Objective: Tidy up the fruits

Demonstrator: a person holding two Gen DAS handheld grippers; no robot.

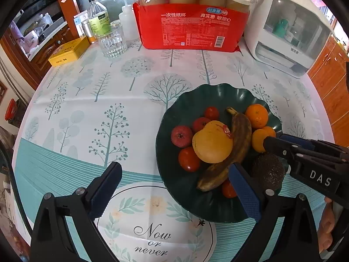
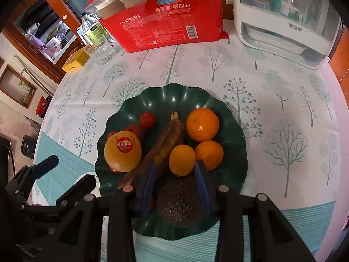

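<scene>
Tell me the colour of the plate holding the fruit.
Dark green, with a wavy scalloped rim; the plate shows best in the right wrist view.

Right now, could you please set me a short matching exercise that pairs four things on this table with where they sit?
Things:
1. avocado
2. banana
3. yellow tin
4. drinking glass

Places:
a. on the cloth at the far left, outside the plate
b. between the fingers of the right gripper, at the plate's near edge
c. in front of the green-labelled bottle
d. lying across the middle of the plate, between the big yellow fruit and the oranges

Pairs: 1-b, 2-d, 3-a, 4-c
</scene>
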